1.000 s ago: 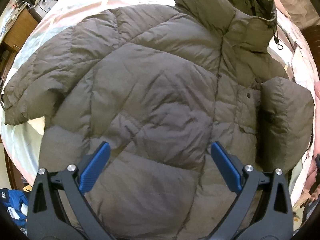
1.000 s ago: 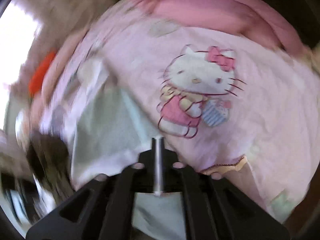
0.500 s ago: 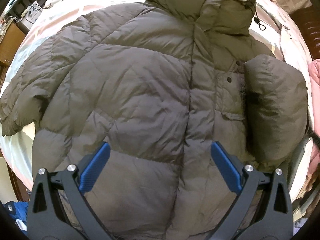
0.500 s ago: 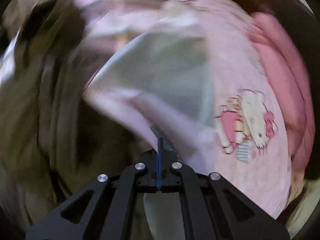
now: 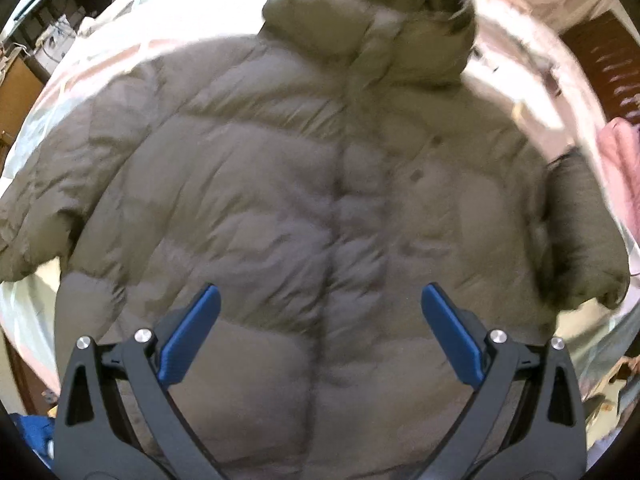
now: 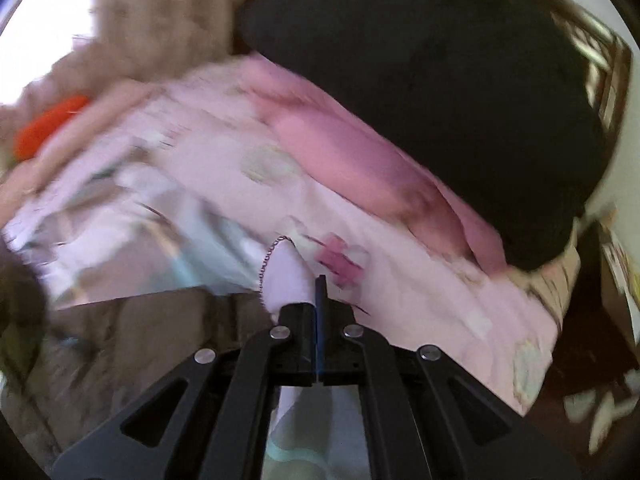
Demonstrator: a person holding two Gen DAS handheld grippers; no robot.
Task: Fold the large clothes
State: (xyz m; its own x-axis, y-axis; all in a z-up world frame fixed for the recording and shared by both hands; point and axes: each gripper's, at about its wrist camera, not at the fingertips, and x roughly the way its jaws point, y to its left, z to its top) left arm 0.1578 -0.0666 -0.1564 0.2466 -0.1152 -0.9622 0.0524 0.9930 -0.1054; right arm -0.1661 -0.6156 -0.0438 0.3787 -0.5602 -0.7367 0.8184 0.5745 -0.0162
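Below, the puffer jacket lies spread across the bed

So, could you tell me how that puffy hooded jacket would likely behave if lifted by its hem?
The olive puffer jacket looks thickly quilted, so probably light yet bulky. It would likely drape limply, sleeves dangling, and spring back from folds.

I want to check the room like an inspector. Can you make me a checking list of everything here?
Surface: bed sheet, pale, under the coat.
Job's things: puffy grey-brown coat lying flat, front up, hood at top.
Clutter: pink blanket; orange thing, blurred.
Claws: left claw wide open above the coat; right claw shut, pale cloth at its tip.
Cables: thin chain beside cloth.
Surroundings: curtain; wooden furniture.
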